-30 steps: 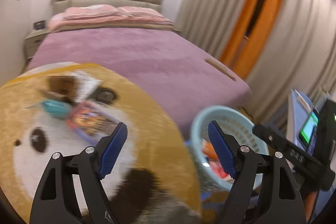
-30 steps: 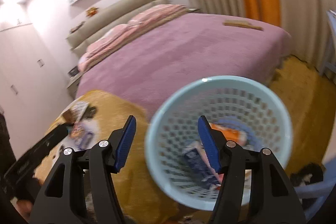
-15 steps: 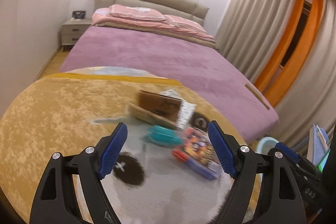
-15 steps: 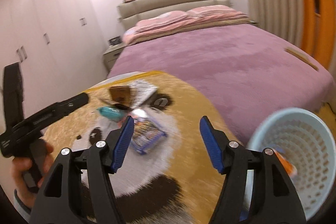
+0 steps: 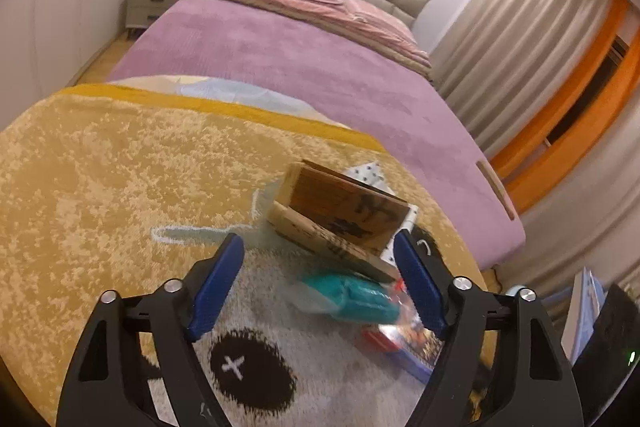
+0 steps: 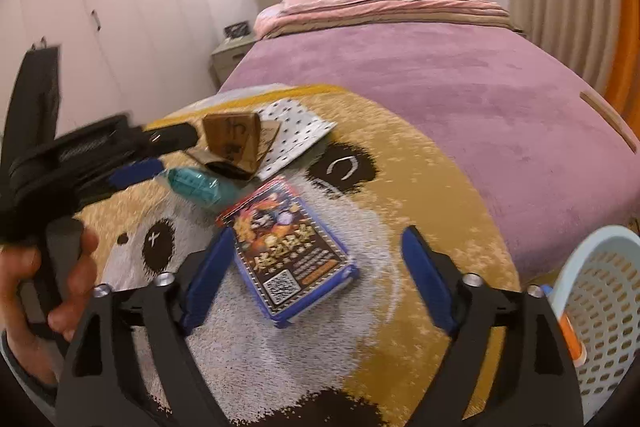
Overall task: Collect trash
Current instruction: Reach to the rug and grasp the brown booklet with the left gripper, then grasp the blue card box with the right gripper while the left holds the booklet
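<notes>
right claw [image 6: 316, 275]: jaws opening wide, nothing held. The card pack [image 6: 286, 247] lies on the rug between the blue pads but they aren't touching it yet.

left claw [image 5: 320, 287]: jaws closing a bit, nothing gripped. It's aimed at the teal wrapper [image 5: 352, 297], which sits just past the tips, a little right of centre.

trash pile: all on the panda rug [image 6: 400, 187] near the foot of the bed [image 6: 440, 75]. Farthest is the dotted paper [image 6: 296, 131], with the brown box [image 6: 236, 139] touching it on the left; then the teal wrapper, then the card pack nearest.

key relation: the pack's long axis runs near-to-far, tilted a bit to the left, so the right claw's jaws straddle its short width. Looks like a good line-up to me, just needs to drop down.

who's closer: right claw for the pack, left for the wrapper and box.

basket [image 6: 600, 307]: low right, well apart from the pile, already has stuff in it.

watch out: the pack lies flat on soft pile, so the pads could snag the rug.
</notes>
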### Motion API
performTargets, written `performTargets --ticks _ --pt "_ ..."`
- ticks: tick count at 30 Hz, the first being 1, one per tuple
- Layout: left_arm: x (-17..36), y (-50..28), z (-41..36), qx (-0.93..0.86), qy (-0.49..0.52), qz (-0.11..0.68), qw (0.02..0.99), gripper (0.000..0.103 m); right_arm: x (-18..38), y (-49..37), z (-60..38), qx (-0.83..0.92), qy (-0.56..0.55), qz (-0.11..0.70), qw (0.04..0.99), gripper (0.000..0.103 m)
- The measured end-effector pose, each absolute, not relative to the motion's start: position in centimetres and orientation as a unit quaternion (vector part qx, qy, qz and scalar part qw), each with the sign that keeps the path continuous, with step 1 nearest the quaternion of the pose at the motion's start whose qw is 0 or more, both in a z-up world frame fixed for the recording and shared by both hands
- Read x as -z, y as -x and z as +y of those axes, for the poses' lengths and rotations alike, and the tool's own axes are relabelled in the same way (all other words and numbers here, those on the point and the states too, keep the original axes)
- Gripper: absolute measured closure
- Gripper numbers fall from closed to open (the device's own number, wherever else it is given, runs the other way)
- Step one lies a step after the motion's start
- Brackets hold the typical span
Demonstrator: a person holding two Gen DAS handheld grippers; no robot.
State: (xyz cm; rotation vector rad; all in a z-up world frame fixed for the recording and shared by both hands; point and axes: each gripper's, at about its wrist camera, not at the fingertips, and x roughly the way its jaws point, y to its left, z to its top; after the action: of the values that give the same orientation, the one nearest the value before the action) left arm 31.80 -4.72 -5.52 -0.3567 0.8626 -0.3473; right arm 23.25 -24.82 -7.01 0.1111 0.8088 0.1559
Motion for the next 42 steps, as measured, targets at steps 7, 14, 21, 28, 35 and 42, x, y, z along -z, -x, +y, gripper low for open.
performTargets --ticks 7,14,21,28,35,42 --pt "7.3 -33.5 -4.7 0.169 0.189 0.446 0.858 0.063 8.1 -24.1 -22.5 -0.080 -0.004 0.423 0.902 0.016" --pt "7.5 -33.0 -4.5 0.168 0.188 0.449 0.857 0.086 8.2 -23.5 -22.1 -0.094 0.008 0.418 0.903 0.029" --pt "5.7 -30.1 -1.9 0.160 0.179 0.432 0.869 0.090 7.8 -22.3 -20.9 -0.126 0.035 0.402 0.906 0.047" --pt "4.2 -26.5 1.8 0.164 0.186 0.422 0.872 0.095 7.5 -21.0 -19.4 -0.147 0.061 0.402 0.901 0.050" --pt "4.8 -22.5 4.6 0.175 0.184 0.446 0.858 0.096 7.5 -17.1 -18.6 -0.166 0.009 0.421 0.892 0.049" --pt "5.5 -20.5 3.7 0.182 0.129 0.443 0.868 0.095 7.5 -16.6 -18.3 -0.126 0.001 0.421 0.898 0.040"
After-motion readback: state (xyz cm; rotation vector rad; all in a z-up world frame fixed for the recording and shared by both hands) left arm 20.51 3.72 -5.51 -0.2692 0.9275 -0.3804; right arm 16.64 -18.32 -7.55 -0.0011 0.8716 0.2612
